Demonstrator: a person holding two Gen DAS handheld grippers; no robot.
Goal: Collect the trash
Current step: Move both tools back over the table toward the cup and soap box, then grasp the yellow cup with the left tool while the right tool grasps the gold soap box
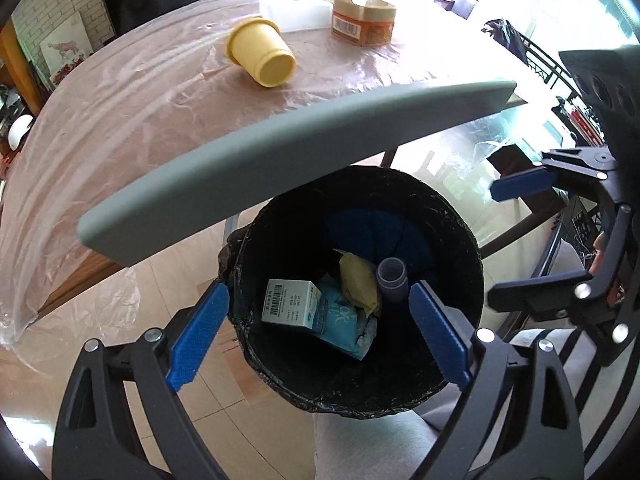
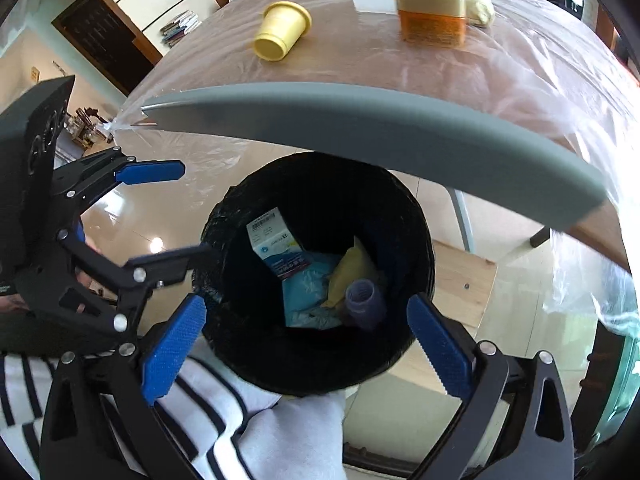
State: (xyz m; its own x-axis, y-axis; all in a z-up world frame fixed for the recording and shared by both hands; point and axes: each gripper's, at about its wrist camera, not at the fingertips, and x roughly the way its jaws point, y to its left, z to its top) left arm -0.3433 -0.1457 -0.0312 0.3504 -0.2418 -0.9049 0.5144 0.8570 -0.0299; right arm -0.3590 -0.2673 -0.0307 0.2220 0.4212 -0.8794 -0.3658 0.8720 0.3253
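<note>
Both the left gripper (image 1: 320, 332) and right gripper (image 2: 308, 344) gape empty above the bin (image 1: 460, 240); yellow cup (image 1: 262, 56) lies sideways, base nearest.

Counter (image 1: 120, 128): covered by thin clear plastic sheet, glossy and wrinkled, over a brownish surface. Chair back (image 1: 280, 152): grey, matt, smooth. Bin (image 1: 460, 240): lined with black plastic film, crinkled, with a slight sheen at the rim. Box (image 1: 290, 304) inside it: white printed cardboard, smooth. Pouch (image 1: 340, 320) beside the box: light blue film, creased. Small tube (image 1: 392, 280): dull purple plastic, ribbed inside the mouth. Cup (image 1: 262, 54): yellow plastic, smooth, satin. Jar (image 1: 362, 20): amber translucent plastic with a paper label. Left gripper (image 1: 318, 332): matt black plastic frame, bright metal rivets, blue pads with a fine knurled texture. Floor (image 1: 180, 280): glossy tile.
</note>
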